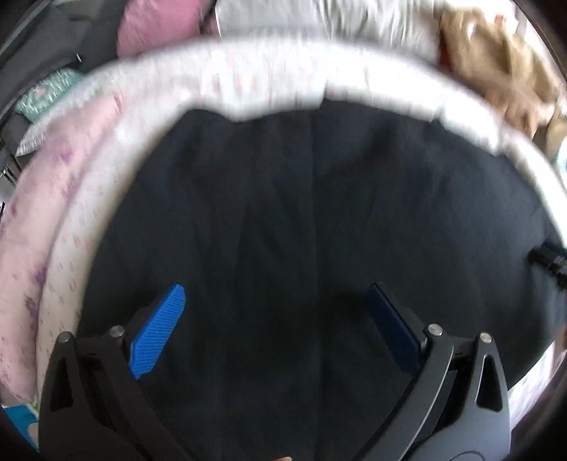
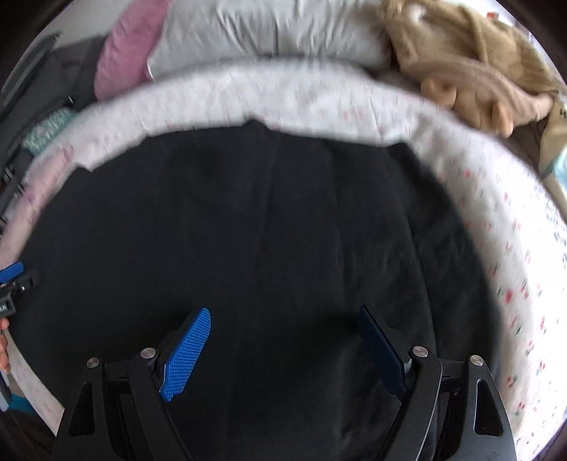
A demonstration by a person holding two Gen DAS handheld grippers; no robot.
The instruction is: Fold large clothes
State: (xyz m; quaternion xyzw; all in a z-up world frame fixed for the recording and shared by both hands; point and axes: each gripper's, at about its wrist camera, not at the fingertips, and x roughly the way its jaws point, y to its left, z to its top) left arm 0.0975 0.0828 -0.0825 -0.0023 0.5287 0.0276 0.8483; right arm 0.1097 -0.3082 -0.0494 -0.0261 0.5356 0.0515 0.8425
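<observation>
A large black garment [image 1: 301,220] lies spread flat on a bed, filling most of both views [image 2: 248,230]. My left gripper [image 1: 276,294] hovers over the garment's near part, its blue-padded jaws wide apart with only cloth far below them. My right gripper [image 2: 283,315] points steeply down at the same black cloth, open, nothing between its pads. The tip of the other gripper [image 2: 14,280] shows at the left edge of the right wrist view, and a dark part of the right one [image 1: 547,262] at the right edge of the left wrist view.
The bed sheet [image 2: 478,198] is white with small pink flowers. At the head lie a grey pillow [image 2: 269,32], a pink pillow [image 2: 124,60] and a tan plush toy [image 2: 471,60]. A pale pink blanket [image 1: 39,227] lies to the left, near a teal cloth [image 1: 46,92].
</observation>
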